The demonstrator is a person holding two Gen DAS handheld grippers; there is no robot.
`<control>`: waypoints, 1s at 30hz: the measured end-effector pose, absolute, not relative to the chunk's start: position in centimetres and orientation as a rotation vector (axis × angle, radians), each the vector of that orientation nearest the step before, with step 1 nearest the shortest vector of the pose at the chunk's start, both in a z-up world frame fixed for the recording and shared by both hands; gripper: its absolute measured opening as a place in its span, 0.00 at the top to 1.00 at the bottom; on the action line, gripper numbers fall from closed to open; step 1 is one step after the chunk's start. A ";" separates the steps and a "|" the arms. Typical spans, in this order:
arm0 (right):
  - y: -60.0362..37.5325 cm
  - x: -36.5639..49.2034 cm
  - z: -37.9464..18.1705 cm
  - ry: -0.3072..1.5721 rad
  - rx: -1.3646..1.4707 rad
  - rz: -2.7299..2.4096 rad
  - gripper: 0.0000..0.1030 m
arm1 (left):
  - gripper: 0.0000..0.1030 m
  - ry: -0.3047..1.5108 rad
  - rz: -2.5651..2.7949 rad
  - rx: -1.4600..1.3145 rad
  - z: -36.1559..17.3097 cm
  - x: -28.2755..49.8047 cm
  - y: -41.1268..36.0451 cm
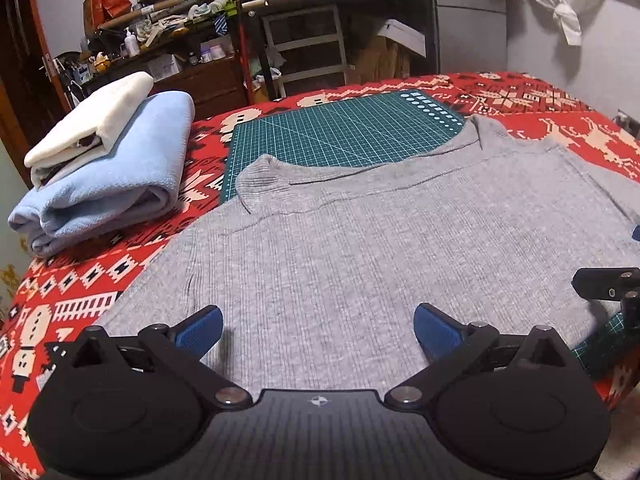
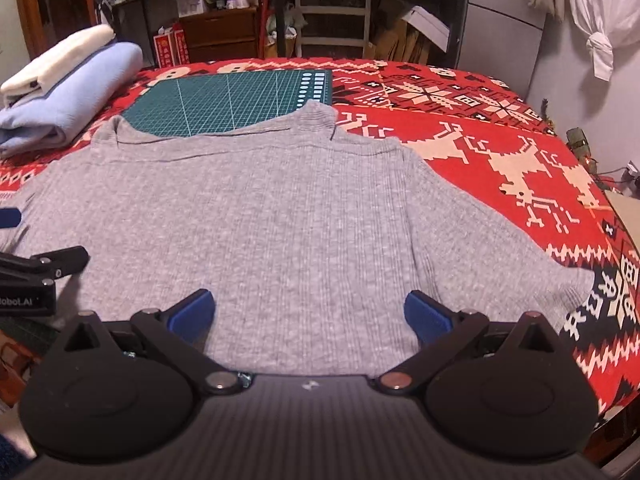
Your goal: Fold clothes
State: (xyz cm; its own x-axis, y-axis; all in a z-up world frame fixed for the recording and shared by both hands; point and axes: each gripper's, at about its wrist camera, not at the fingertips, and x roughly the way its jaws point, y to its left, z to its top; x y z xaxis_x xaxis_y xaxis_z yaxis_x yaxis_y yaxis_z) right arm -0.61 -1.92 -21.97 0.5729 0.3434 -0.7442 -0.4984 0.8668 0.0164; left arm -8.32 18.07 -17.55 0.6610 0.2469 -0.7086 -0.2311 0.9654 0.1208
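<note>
Grey ribbed sweater [image 1: 400, 240] flat mid-table on red patterned cloth [image 1: 80, 300], collar end over green cutting mat [image 1: 340, 128]. Left wrist view: left gripper [image 1: 318, 330] fingers spread wide, nothing pinched, at near hem. Folded blue/white stack [image 1: 108, 172] at far left corner.

Right wrist view: right gripper [image 2: 306, 312] fingers spread wide, empty, over sweater's near edge; sleeve toward right edge.

Red patterned cover [image 2: 460, 148] bears green mat [image 2: 224, 104], grey sweater [image 2: 260, 220], perhaps folded blankets [image 1: 116, 168].
</note>
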 end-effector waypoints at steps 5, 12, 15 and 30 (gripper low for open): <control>-2.2 -1.8 -22.4 0.759 -0.182 0.471 0.00 | 0.00 0.786 0.264 -0.047 -18.2 -9.0 18.9; -2.7 -2.5 -22.8 0.706 -0.168 0.475 0.00 | 0.00 0.738 0.231 -0.060 -18.5 -9.8 19.3; -2.6 -2.6 -22.7 0.707 -0.166 0.463 0.00 | 0.00 0.718 0.246 -0.058 -18.7 -10.1 19.0; -3.3 -2.9 -18.9 0.725 -0.226 0.604 0.00 | 0.01 0.832 0.092 -0.095 -15.6 -11.5 22.4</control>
State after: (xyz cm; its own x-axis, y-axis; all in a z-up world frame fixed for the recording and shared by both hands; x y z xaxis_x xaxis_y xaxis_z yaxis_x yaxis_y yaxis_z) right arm -2.91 -3.26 -18.90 0.5884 0.4379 -0.6797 -0.5894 0.8077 0.0101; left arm -11.49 22.39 -15.56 0.6697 0.0446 -0.7413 -0.1192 0.9917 -0.0480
